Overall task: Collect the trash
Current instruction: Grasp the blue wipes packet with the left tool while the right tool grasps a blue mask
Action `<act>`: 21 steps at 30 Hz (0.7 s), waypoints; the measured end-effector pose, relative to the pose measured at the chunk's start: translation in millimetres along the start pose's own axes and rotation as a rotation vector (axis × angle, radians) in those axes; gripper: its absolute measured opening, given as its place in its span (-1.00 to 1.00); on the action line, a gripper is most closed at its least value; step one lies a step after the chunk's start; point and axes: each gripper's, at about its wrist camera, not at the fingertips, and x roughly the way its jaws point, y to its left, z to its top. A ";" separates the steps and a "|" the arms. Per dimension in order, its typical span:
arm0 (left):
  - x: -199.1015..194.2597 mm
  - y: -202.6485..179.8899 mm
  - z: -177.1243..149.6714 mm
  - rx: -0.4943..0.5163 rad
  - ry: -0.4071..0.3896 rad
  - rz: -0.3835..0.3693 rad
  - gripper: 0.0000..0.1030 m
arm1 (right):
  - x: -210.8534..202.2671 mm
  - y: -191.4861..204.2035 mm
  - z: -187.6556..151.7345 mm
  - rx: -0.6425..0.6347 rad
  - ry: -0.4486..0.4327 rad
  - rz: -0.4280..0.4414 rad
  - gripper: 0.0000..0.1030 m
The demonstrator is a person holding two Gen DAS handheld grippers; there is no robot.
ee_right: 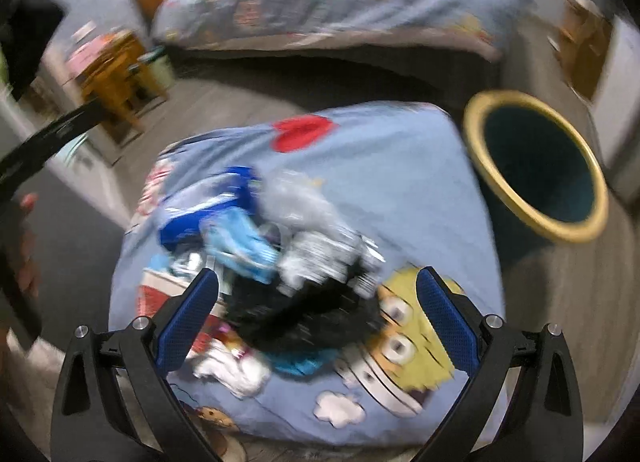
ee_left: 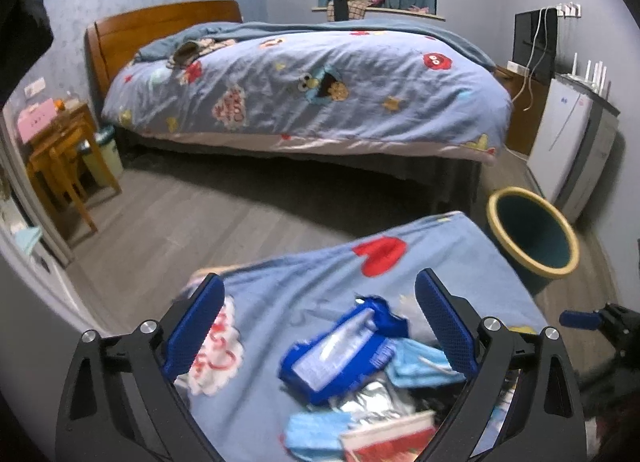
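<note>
A pile of trash lies on a blue cartoon-print cushion (ee_left: 320, 274). In the left wrist view a blue snack wrapper (ee_left: 340, 346) sits between the fingers of my open left gripper (ee_left: 320, 326), with light-blue packets (ee_left: 420, 366), silver foil (ee_left: 372, 402) and a red-and-white pack (ee_left: 388, 442) below it. The blurred right wrist view shows the same blue wrapper (ee_right: 212, 214), silver foil (ee_right: 320, 246) and a black piece (ee_right: 304, 318) on the cushion (ee_right: 400, 190). My open right gripper (ee_right: 318, 318) hovers over the black piece. A dark bin with a yellow rim (ee_left: 532, 230) (ee_right: 540, 166) stands right of the cushion.
A bed (ee_left: 304, 90) with a blue quilt fills the far side. A wooden side table (ee_left: 60, 150) and a small lidded bin (ee_left: 106, 150) stand at left. A white cabinet (ee_left: 568, 142) is at right. Grey wood floor (ee_left: 180, 214) lies between cushion and bed.
</note>
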 end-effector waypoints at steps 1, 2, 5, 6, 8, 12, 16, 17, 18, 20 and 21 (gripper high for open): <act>5.6 3.6 1.0 0.000 0.010 0.005 0.86 | 3.9 8.1 2.2 -0.030 -0.009 0.014 0.88; 13.8 8.9 -0.3 -0.005 0.031 0.005 0.86 | 9.0 15.4 3.0 -0.054 -0.016 0.030 0.82; 29.3 21.7 -6.4 -0.031 0.081 0.000 0.84 | 27.1 33.1 5.1 -0.123 -0.004 0.049 0.64; 35.7 27.3 -9.1 -0.046 0.103 -0.001 0.83 | 31.5 38.3 6.0 -0.147 0.003 0.048 0.61; 43.2 33.1 -12.0 -0.052 0.125 -0.004 0.82 | 41.3 49.2 6.8 -0.204 0.010 0.052 0.51; 51.5 35.5 -15.0 -0.044 0.149 -0.020 0.68 | 56.4 65.8 9.5 -0.281 0.026 0.074 0.20; 57.3 32.3 -18.2 -0.033 0.167 -0.048 0.57 | 70.0 74.0 7.8 -0.329 0.041 0.048 -0.20; 58.6 30.7 -18.5 -0.021 0.167 -0.050 0.57 | 72.5 74.8 7.8 -0.337 0.041 0.039 -0.46; 59.3 29.1 -18.3 -0.016 0.168 -0.050 0.56 | 74.0 74.2 7.6 -0.341 0.040 0.033 -0.57; 60.8 27.2 -17.7 -0.018 0.170 -0.058 0.56 | 75.8 72.0 7.6 -0.337 0.039 0.039 -0.92; 61.5 26.7 -17.4 -0.021 0.172 -0.062 0.56 | 76.0 70.5 7.9 -0.330 0.041 0.046 -0.93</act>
